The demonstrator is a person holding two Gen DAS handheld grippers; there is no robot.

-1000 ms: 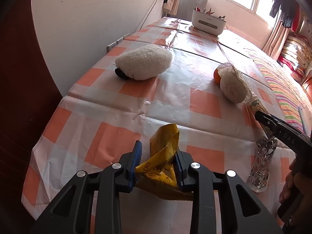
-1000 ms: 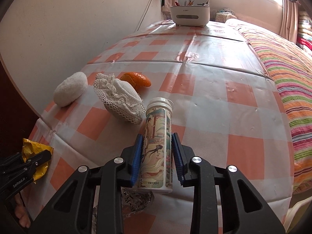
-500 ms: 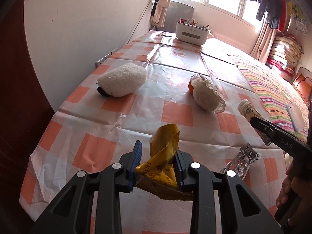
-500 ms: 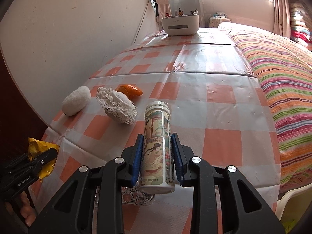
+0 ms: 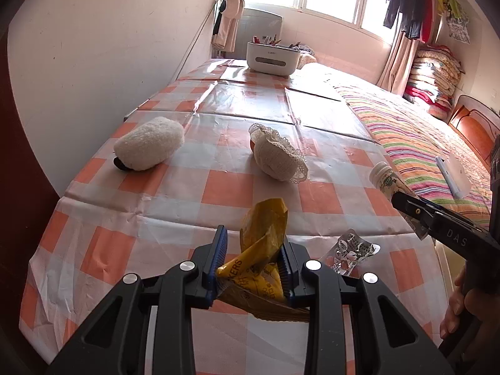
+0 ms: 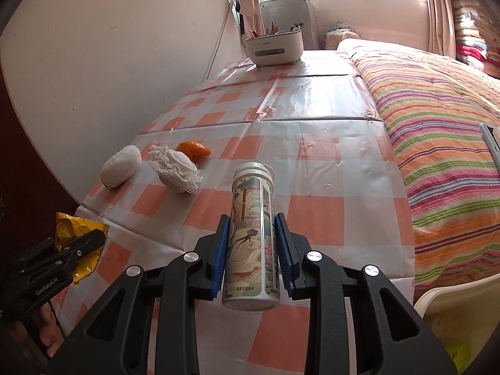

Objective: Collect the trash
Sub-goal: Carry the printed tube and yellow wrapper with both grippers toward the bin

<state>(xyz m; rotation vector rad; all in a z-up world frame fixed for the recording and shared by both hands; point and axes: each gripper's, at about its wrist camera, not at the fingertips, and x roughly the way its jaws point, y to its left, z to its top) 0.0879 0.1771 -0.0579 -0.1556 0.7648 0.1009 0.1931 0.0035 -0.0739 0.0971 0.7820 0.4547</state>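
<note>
Trash is coming off the table: we are lifting the yellow wrapper clamped in the left tongs and the printed tube in the right tongs.

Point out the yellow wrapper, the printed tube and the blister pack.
yellow wrapper [image 5: 264,234], left wrist view, upper crumpled fold
printed tube [image 6: 251,237], right wrist view, mid label
blister pack [image 5: 351,251], left wrist view, foil centre

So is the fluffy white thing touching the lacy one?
Apart. The left wrist view shows bare checked tablecloth between the fluffy white thing and the lacy one.
</note>
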